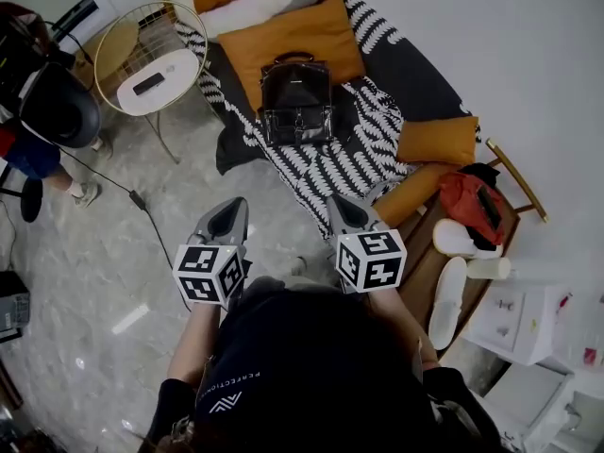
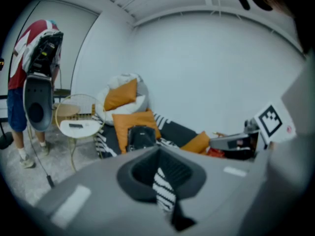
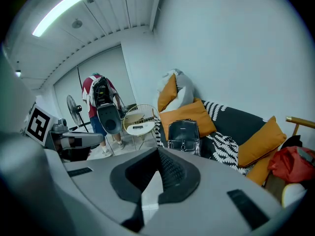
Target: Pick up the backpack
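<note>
Jaws clenched, empty, on left gripper (image 1: 229, 212) and right gripper (image 1: 339, 206) — both well apart from the backpack (image 1: 296, 102).

Soft, even indoor light, fisheye edges.
A long white ceiling strip lamp (image 3: 64, 9) glows overhead; faint glare spots the glossy grey marble floor (image 1: 130, 319). Both gripper views curve and blacken at the corners, near foreground blurred.

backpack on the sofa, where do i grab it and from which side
Probably the top carry handle: the backpack stands upright against the orange cushion, front facing you, and the handle arches free above it. Come from the front and above, one jaw under the loop.
</note>
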A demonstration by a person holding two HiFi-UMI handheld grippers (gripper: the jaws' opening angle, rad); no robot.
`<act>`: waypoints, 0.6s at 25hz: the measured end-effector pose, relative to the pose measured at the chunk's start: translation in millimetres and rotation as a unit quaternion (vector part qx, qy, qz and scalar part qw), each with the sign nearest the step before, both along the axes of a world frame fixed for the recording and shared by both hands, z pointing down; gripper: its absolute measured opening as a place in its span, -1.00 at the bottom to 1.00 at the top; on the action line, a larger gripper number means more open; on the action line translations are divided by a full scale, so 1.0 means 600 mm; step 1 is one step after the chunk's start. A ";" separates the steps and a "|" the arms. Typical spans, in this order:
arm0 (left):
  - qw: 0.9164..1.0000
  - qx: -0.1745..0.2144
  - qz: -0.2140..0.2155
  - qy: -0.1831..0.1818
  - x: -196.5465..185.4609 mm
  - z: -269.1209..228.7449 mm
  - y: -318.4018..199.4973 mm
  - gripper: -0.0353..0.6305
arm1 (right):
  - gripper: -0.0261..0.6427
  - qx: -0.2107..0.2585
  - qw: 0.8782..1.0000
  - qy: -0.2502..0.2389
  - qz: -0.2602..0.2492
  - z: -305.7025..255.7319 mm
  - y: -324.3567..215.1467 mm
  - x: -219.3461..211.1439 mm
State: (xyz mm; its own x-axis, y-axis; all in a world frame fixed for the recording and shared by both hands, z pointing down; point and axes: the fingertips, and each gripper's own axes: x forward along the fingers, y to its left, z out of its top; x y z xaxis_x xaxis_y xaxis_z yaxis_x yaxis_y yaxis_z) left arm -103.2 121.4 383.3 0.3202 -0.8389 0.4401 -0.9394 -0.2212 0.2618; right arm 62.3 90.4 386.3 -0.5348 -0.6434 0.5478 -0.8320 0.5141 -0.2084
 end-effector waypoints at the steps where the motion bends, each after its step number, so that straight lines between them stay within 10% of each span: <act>1: 1.000 -0.001 0.001 0.001 0.005 0.001 -0.005 -0.87 | -0.94 0.000 1.000 0.001 0.000 0.001 -0.005 0.004; 15: 1.000 -0.013 0.009 -0.007 0.026 0.006 -0.054 -0.86 | -0.94 -0.002 1.000 0.003 0.001 0.014 -0.050 0.013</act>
